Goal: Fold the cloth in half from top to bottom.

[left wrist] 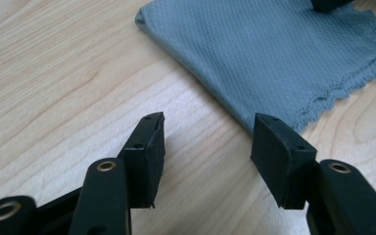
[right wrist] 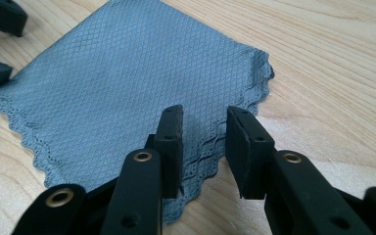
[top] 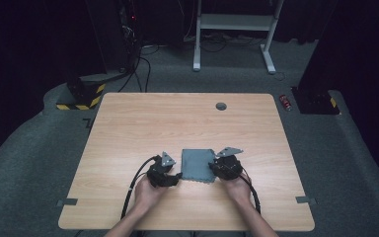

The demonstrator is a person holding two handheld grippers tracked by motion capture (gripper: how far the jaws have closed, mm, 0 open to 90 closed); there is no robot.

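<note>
Grey waffle-weave cloth [right wrist: 122, 83], scalloped hem, folded square; left tool [left wrist: 208, 142] and right tool [right wrist: 204, 147] gape empty.

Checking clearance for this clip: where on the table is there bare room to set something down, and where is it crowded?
Bare wood runs from the grey cloth to the far edge of the table with its round grommet hole, and along both side edges. It is crowded at the near middle, where the left gripper and right gripper flank the cloth, both open.

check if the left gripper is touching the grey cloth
Apart: in the left gripper view, the left gripper is open with bare table between its jaws and the grey cloth.
</note>
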